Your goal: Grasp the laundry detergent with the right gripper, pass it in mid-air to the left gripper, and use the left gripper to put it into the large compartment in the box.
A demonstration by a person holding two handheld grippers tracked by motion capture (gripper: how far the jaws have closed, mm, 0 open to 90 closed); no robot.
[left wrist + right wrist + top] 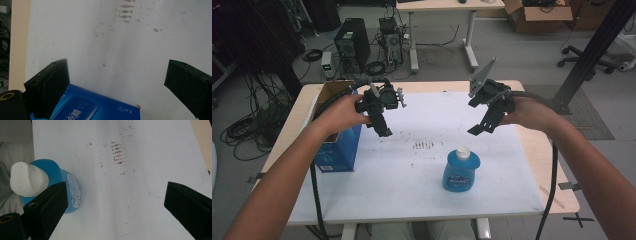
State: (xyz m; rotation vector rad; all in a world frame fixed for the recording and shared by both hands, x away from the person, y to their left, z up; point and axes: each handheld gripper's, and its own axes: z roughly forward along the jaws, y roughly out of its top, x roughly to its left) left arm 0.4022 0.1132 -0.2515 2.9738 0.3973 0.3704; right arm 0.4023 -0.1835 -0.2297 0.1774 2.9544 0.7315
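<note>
Left hand-held gripper (381, 112), jaws wide and empty, hangs above the table's far-left area, just beside the blue carton (337, 145) standing at the left edge. Right hand-held gripper (486, 117), jaws likewise wide and empty, hangs above the far-right area. Both are raised clear of the white table (422, 190), probably a ready stance before any reach. The blue bottle (461, 170) with white cap (462, 151) stands upright near the front edge, right of centre, well apart from both grippers. Brown smudges (423, 145) mark the centre. The bottle's label print is too small to read; the carton's interior is hidden behind the left hand (343, 112).
</note>
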